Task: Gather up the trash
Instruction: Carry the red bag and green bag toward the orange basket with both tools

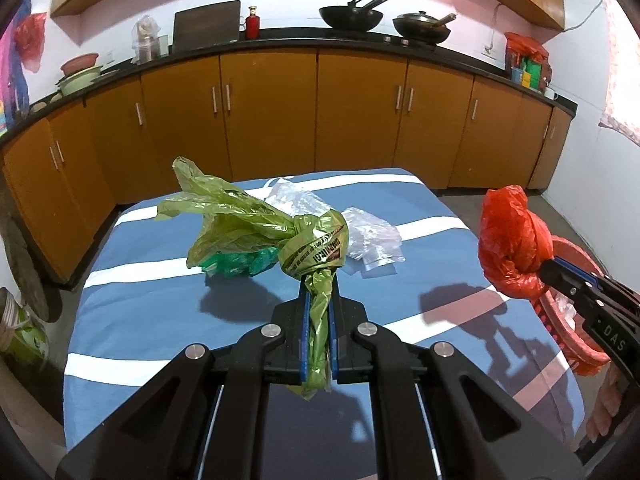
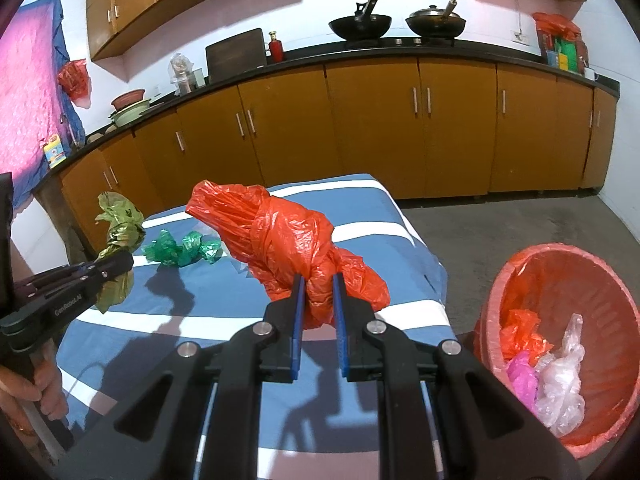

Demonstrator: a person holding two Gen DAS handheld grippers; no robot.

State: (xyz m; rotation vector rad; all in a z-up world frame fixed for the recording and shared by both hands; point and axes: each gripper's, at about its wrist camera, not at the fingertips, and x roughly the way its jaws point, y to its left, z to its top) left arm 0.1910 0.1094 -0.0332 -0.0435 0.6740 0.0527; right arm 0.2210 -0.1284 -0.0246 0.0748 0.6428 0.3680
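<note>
- bench (image 1: 132, 308) in a kitchen, draped in a blue cloth with white stripes, stood before a long run of orange-brown cabinets (image 1: 272, 112) under a dark counter (image 1: 288, 38); two black pans (image 1: 352, 16) sat on the counter, and pale walls closed the room.
- on the cloth lay a crumpled dark green bag (image 2: 182, 250) and, further back, some clear plastic wrap (image 1: 372, 236).
- the left hand-held gripper (image 1: 319, 292) was clamped almost closed on the twisted tail of an olive green bag (image 1: 256, 220), which stood up and fanned out beyond the fingertips, lifted clear of the cloth above the dark green bag.
- the right hand-held gripper (image 2: 316, 284) pinched a knotted orange bag (image 2: 280, 236) between its narrow blue pads; the bundle bulged ahead of and around the fingertips, off the cloth near the bench's right edge.
- the two held bags were well apart, olive to the left, orange to the right.
- an orange basket (image 2: 520, 280) with a liner stood on the floor just beside the bench's right edge, below and to the right of the orange bag; it already held orange, pink and clear plastic scraps.
- grey floor (image 2: 520, 216) lay open between the bench's right side and the cabinets, and beyond the basket.
- fingers (image 2: 44, 392) of the person's hand showed on the left gripper's handle at the right-wrist view's left edge.
</note>
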